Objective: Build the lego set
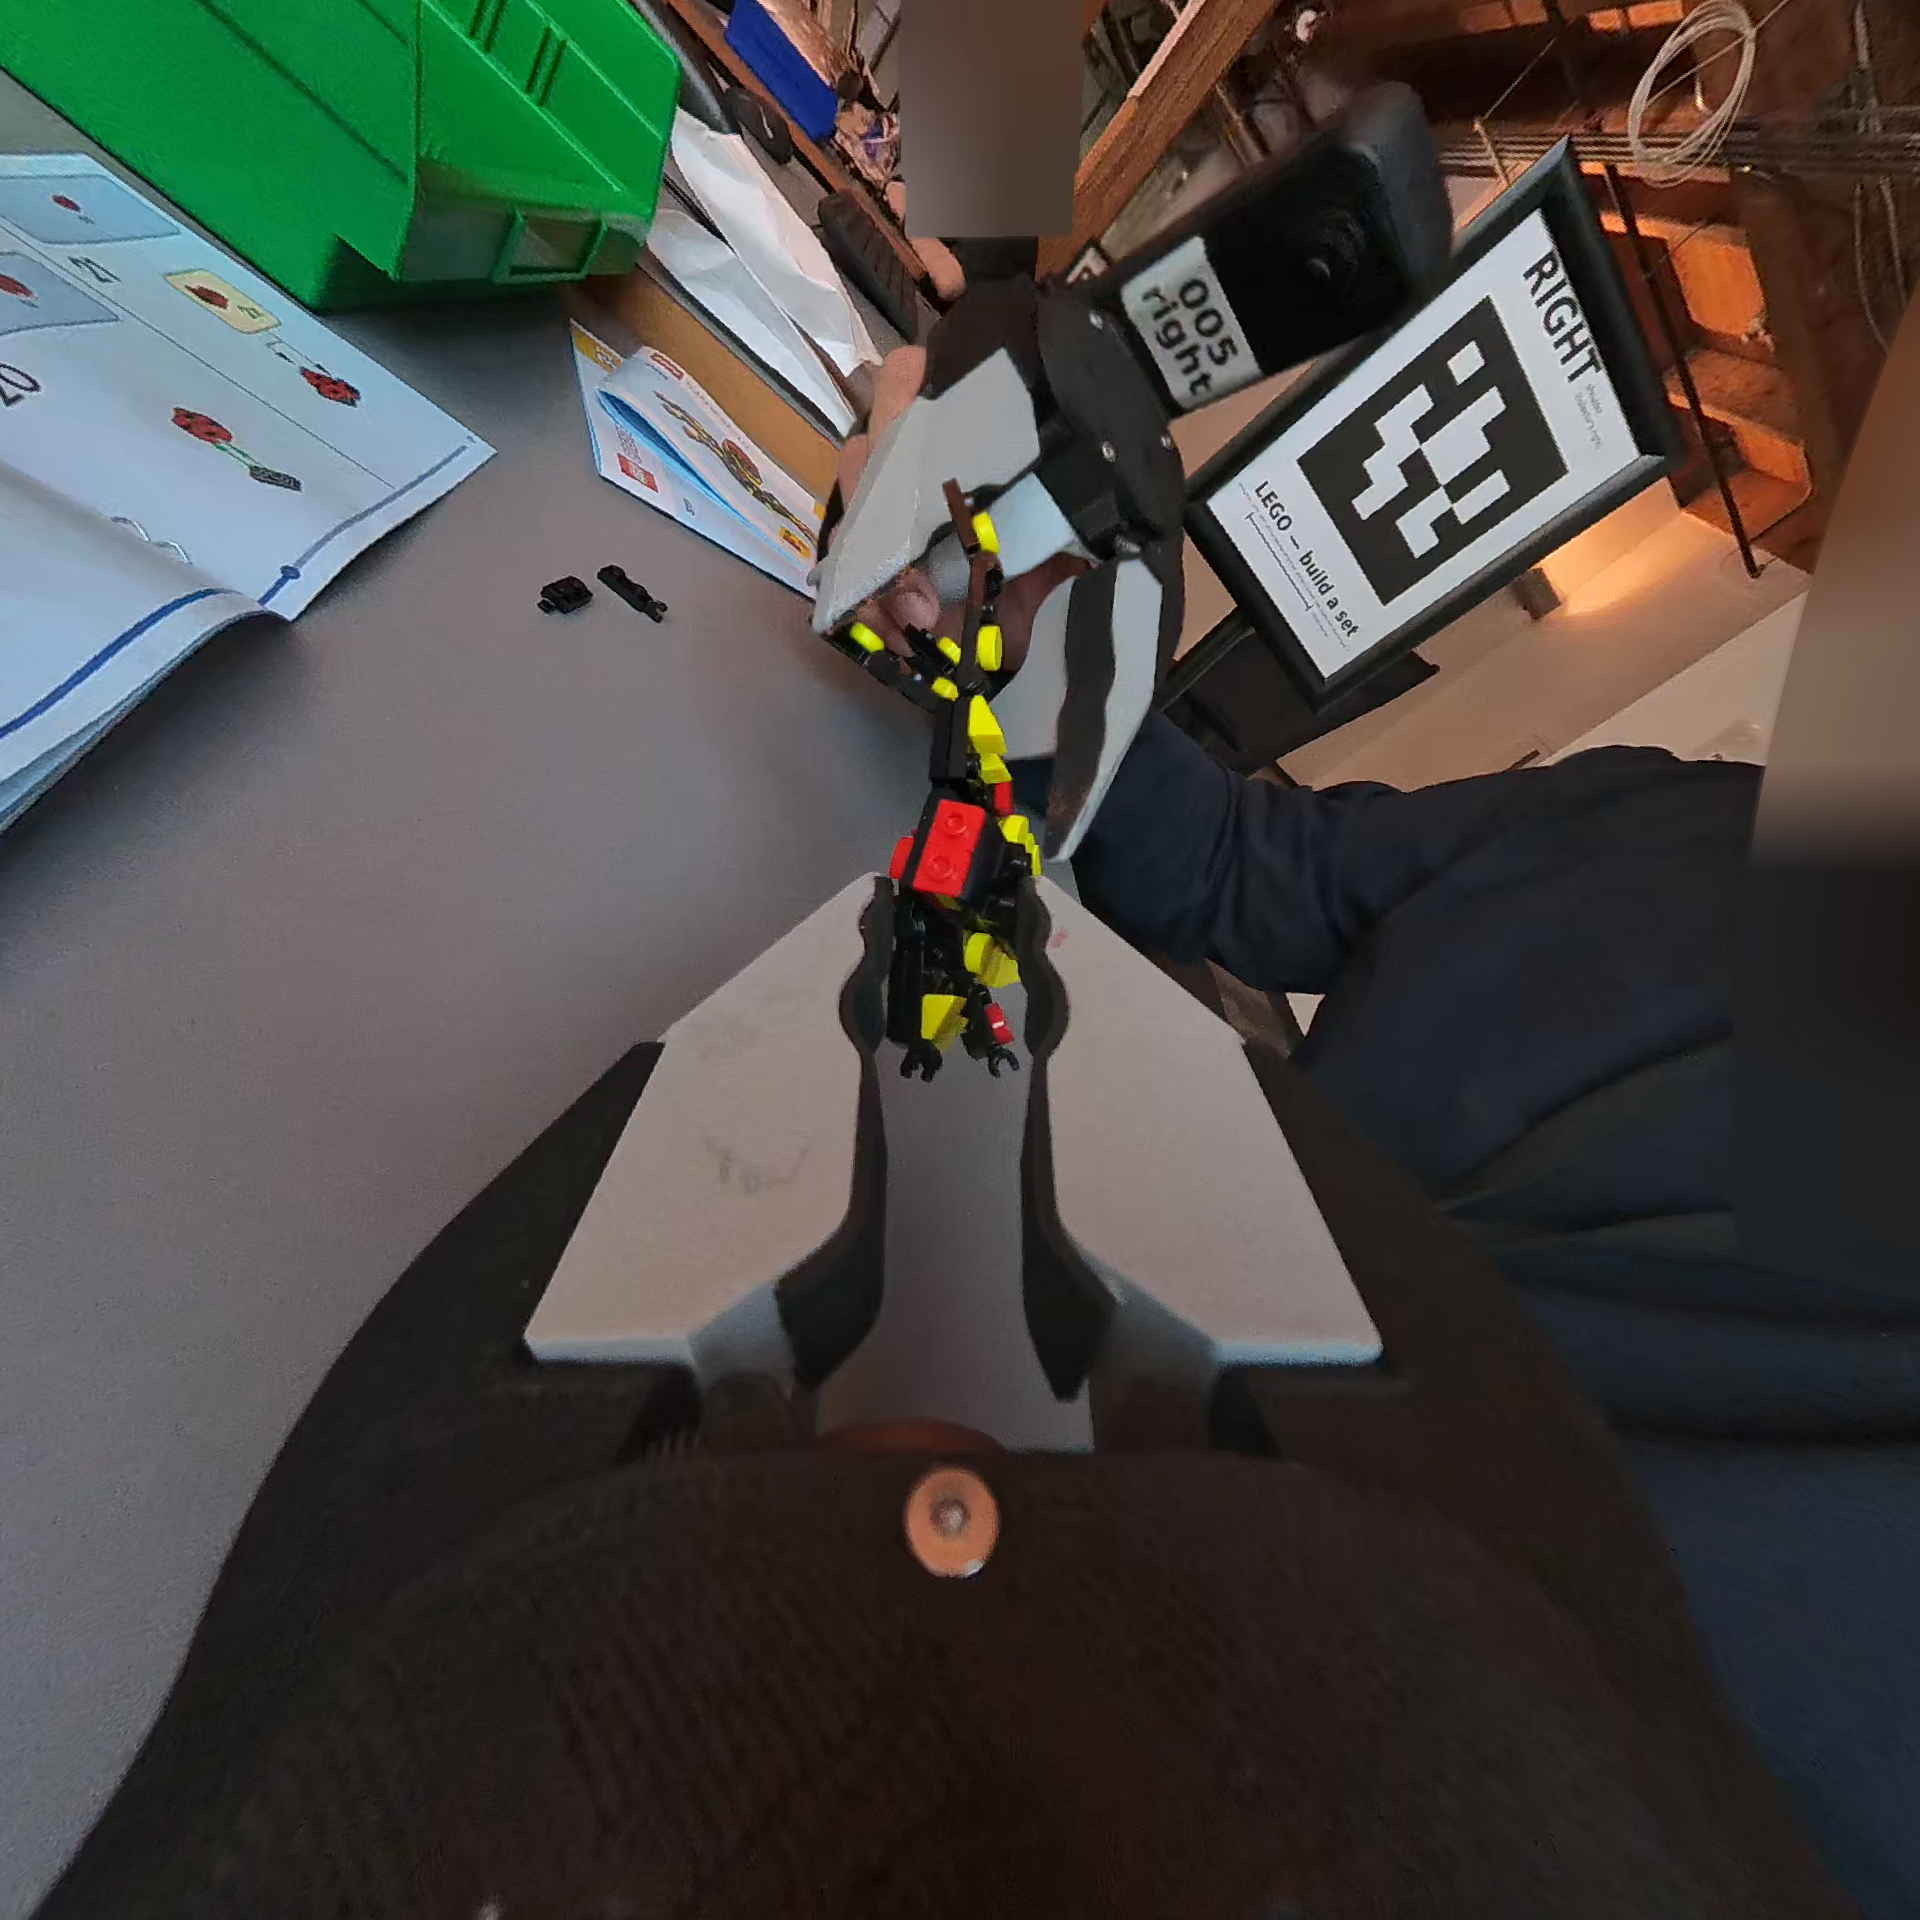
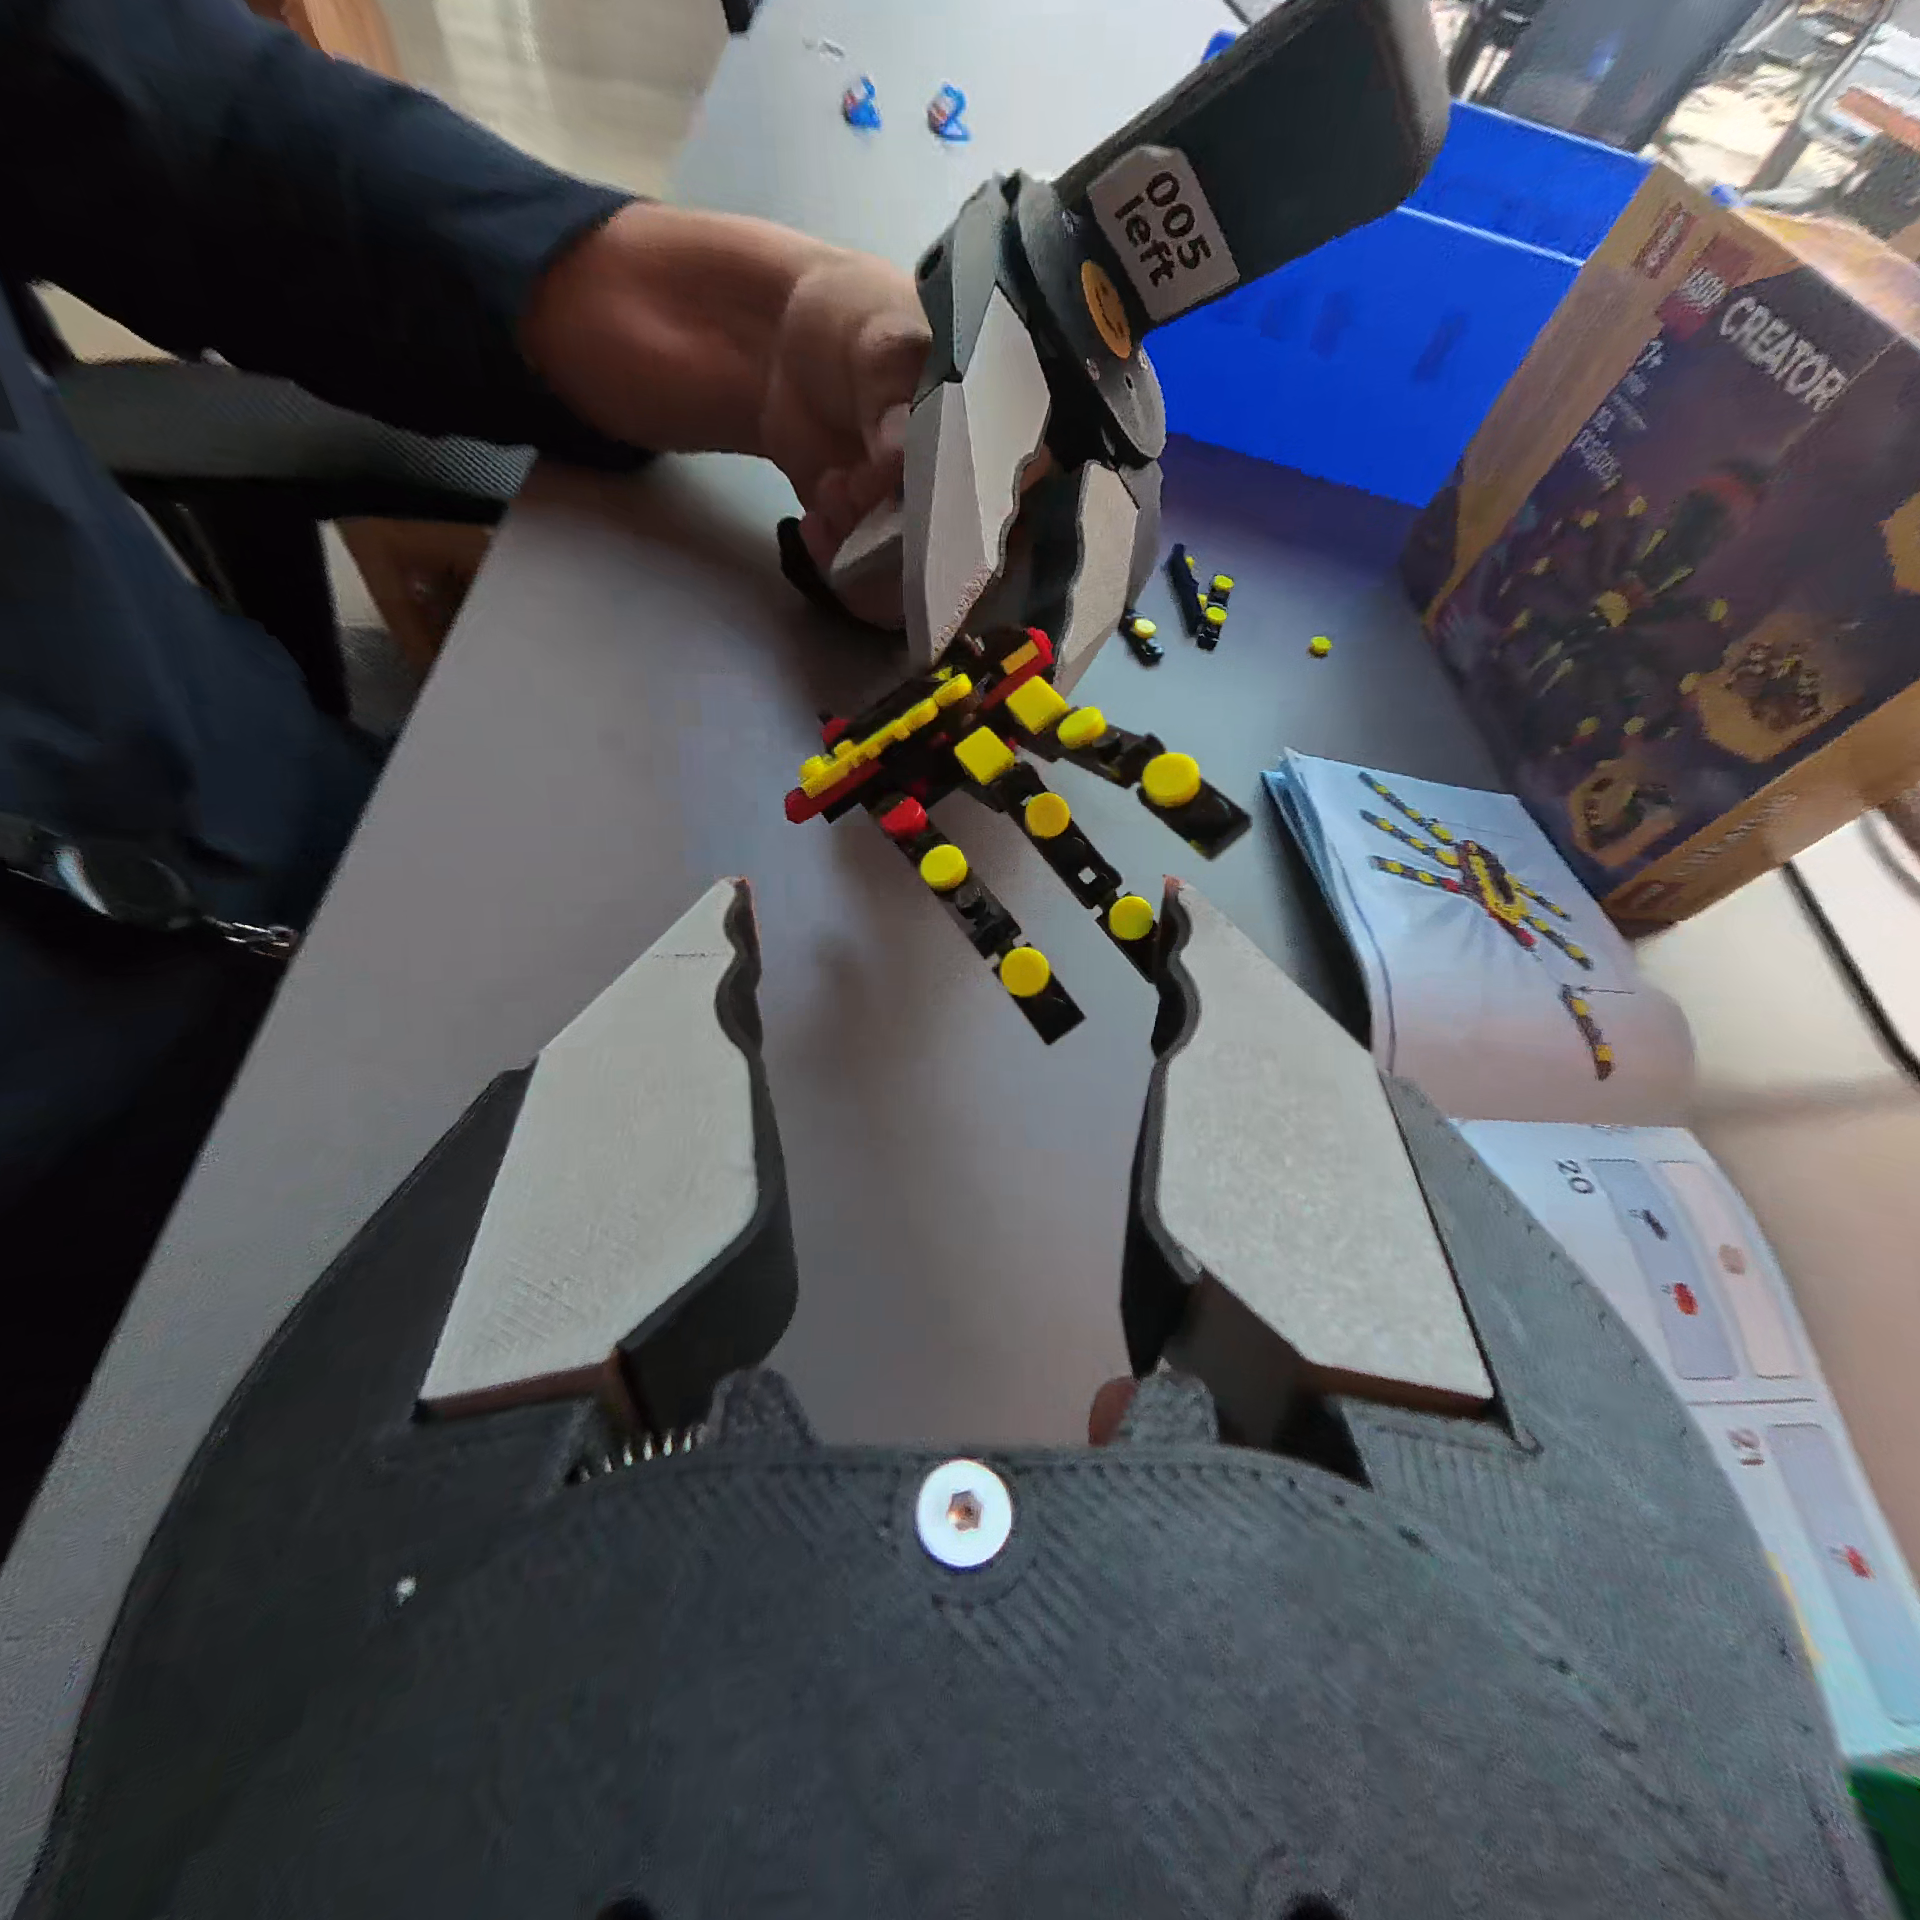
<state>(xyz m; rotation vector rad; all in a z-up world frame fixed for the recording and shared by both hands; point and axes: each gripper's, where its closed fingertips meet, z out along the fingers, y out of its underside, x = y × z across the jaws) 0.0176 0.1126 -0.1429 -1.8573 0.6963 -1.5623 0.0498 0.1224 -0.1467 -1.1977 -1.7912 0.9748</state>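
The left hand-held gripper (image 1: 954, 971) is clamped on the body of the lego model (image 1: 961, 883), a black, yellow and red build with jointed legs. In the left wrist view the model sits at the centre of the frame, pinched between the two fingertips, its legs reaching up toward the right hand-held gripper (image 1: 1003, 717) above it. In the right wrist view the same model (image 2: 987, 769) hangs just above the grey surface (image 2: 623, 727) at mid-frame, its three yellow-studded legs fanning down toward the camera.

The right hand-held gripper (image 2: 956, 935) stands wide open — its fingers are well apart, and one leg tip lies just beside the inner edge of the finger on the right of the frame. Whether they touch cannot be told.

Around them on the surface:
- two small black pieces (image 1: 601, 594) at centre left of the left wrist view
- an open instruction booklet (image 1: 187, 416) at upper left, below a green bin (image 1: 364, 135)
- a few loose black-and-yellow pieces (image 2: 1195, 608) at upper right of the right wrist view, near a blue bin (image 2: 1382, 343)
- the set's box (image 2: 1683, 582) at the right edge, with a second, closed booklet (image 2: 1455, 894) lying just in front of it

A framed sign (image 1: 1444, 436) stands at upper right of the left wrist view.
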